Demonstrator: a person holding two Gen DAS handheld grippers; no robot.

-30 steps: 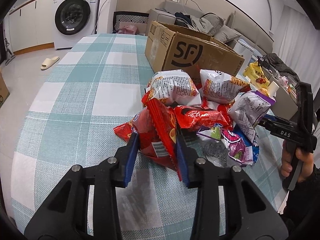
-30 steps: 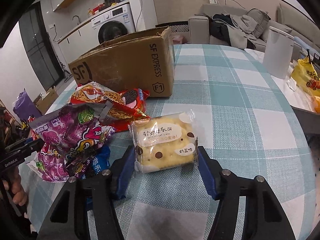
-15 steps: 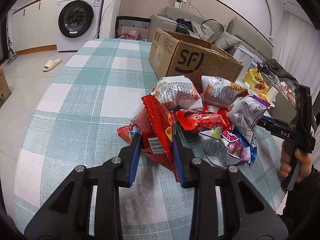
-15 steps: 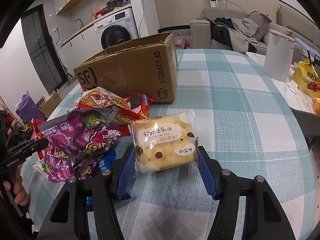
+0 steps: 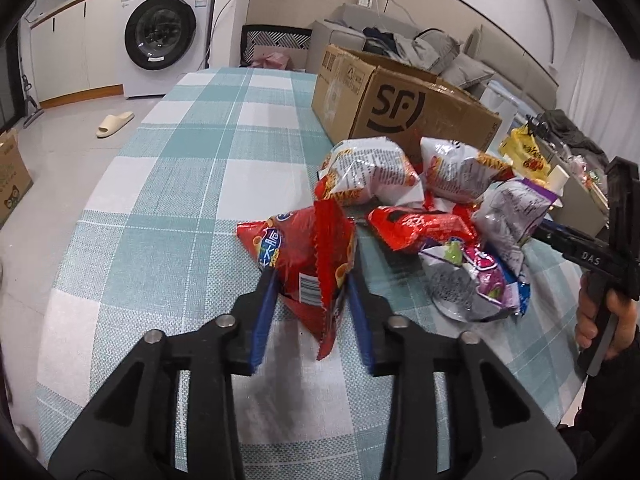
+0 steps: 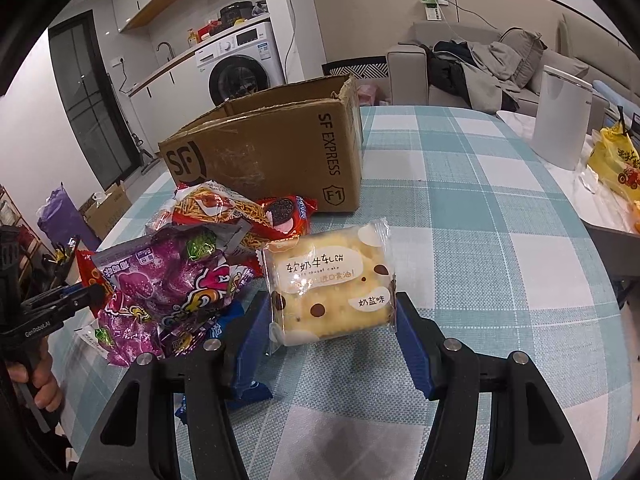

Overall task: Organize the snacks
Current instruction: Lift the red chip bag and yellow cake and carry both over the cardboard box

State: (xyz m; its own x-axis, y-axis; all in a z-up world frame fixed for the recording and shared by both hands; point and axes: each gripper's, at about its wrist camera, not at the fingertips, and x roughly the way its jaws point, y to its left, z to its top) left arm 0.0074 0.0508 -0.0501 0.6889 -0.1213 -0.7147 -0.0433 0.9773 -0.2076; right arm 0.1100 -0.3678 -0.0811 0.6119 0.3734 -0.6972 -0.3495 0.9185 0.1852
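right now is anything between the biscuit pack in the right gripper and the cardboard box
Nothing visible blocks it. The biscuit pack sits between the right gripper's fingers, with bare tablecloth up to the cardboard box; the snack pile lies off to its left.

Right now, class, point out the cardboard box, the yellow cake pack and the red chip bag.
cardboard box (image 6: 276, 160): right wrist view, front wall.
yellow cake pack (image 6: 330, 284): right wrist view, label face.
red chip bag (image 5: 308, 264): left wrist view, middle of the bag.
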